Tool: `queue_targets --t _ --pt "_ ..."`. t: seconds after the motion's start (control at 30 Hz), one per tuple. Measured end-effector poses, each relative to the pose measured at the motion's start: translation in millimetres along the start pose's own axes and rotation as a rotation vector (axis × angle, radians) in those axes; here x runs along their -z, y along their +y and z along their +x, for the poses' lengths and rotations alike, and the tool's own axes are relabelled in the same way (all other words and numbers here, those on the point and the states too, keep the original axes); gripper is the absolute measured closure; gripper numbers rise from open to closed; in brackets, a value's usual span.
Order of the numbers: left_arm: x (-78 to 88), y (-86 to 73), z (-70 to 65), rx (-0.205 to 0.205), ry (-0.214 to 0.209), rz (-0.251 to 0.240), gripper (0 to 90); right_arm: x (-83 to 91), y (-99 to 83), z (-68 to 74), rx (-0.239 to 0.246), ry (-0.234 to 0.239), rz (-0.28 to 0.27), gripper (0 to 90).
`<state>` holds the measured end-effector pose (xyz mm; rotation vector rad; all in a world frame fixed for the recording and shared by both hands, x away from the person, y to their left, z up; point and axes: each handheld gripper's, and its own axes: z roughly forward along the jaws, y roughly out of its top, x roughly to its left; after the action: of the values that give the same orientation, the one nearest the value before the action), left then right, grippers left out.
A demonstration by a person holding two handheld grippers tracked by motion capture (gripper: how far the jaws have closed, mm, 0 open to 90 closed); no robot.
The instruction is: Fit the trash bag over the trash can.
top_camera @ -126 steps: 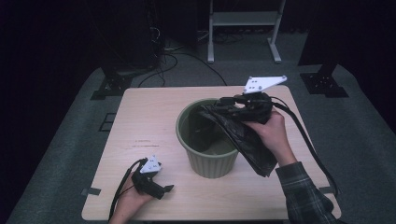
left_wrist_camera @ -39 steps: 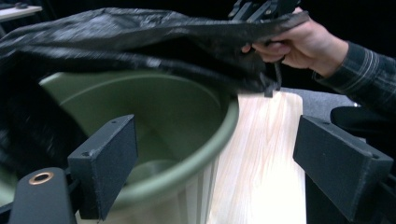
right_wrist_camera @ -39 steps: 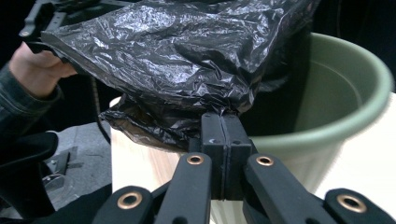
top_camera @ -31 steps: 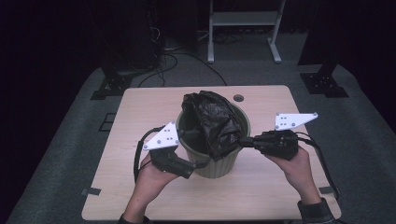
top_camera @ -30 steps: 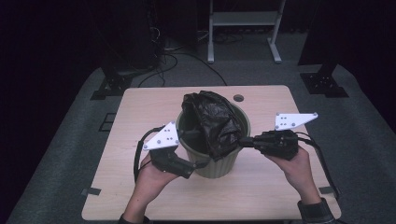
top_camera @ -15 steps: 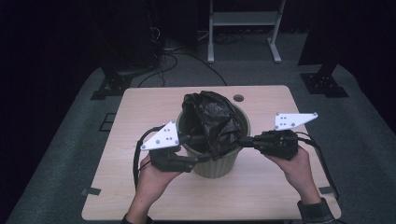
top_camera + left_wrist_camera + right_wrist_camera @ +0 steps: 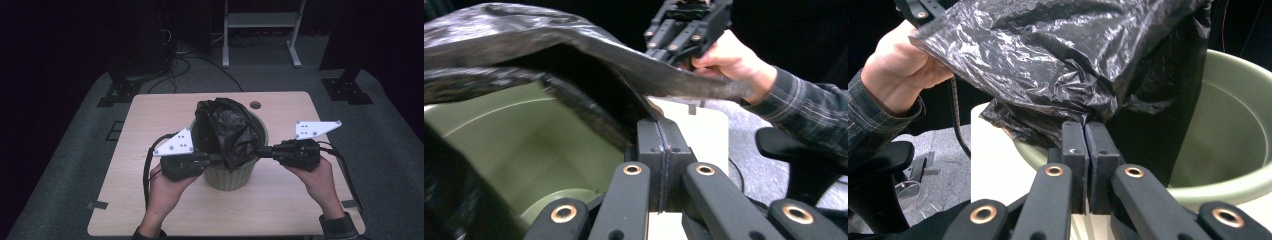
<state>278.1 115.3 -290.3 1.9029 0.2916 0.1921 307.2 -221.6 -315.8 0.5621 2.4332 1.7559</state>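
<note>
A green plastic bin (image 7: 235,175) stands in the middle of the table. A black plastic bag (image 7: 231,127) drapes over its mouth and hangs partly inside. My left gripper (image 7: 218,158) is at the bin's near left rim, shut on the bag's edge. My right gripper (image 7: 262,151) is at the near right rim, shut on the opposite edge. In the left gripper view the shut jaws pinch the bag (image 7: 574,65) above the bin's green inside (image 7: 519,150). In the right gripper view the bag (image 7: 1058,60) bunches into the shut jaws beside the bin (image 7: 1238,145).
The light wooden table (image 7: 150,120) has a small round hole (image 7: 255,105) behind the bin. A white shelf frame (image 7: 260,20) and black stands (image 7: 345,85) sit on the grey floor beyond the table. Cables trail from both grippers toward the near edge.
Four seconds ago the right gripper alone held the bag over the bin, the left gripper low on the table. Over the last second the left gripper has risen slightly toward the rim.
</note>
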Motion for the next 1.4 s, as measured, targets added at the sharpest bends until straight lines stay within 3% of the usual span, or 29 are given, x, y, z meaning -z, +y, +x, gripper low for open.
queue_targets --t 0.33,0.37,0.47,0.57,0.9,1.1,1.4 --pt "24.0 -9.9 16.2 0.053 0.056 -0.043 89.8 15.2 -8.3 -7.7 -0.028 -0.050 -0.014 89.9" --pt "24.6 -11.5 17.6 0.061 0.057 -0.043 89.8 17.4 -10.0 -8.4 -0.034 -0.052 -0.019 85.3" --pt "21.8 -11.8 17.8 0.062 0.049 -0.044 89.8 19.3 -8.5 -5.7 -0.035 -0.046 -0.048 80.5" --pt "8.7 -8.9 17.5 0.059 0.031 -0.028 89.8 19.6 2.3 5.2 -0.002 -0.033 -0.071 72.9" --pt "-23.3 6.2 23.2 0.050 0.006 0.004 89.8 30.8 27.0 26.4 0.069 -0.028 -0.123 63.1" --pt "-22.2 4.5 25.0 0.059 0.005 0.005 89.8 37.2 25.7 30.1 0.088 -0.037 -0.138 62.9" --pt "-20.2 4.0 25.4 0.061 0.001 0.005 89.8 27.9 23.2 34.7 0.120 -0.057 -0.115 62.4"
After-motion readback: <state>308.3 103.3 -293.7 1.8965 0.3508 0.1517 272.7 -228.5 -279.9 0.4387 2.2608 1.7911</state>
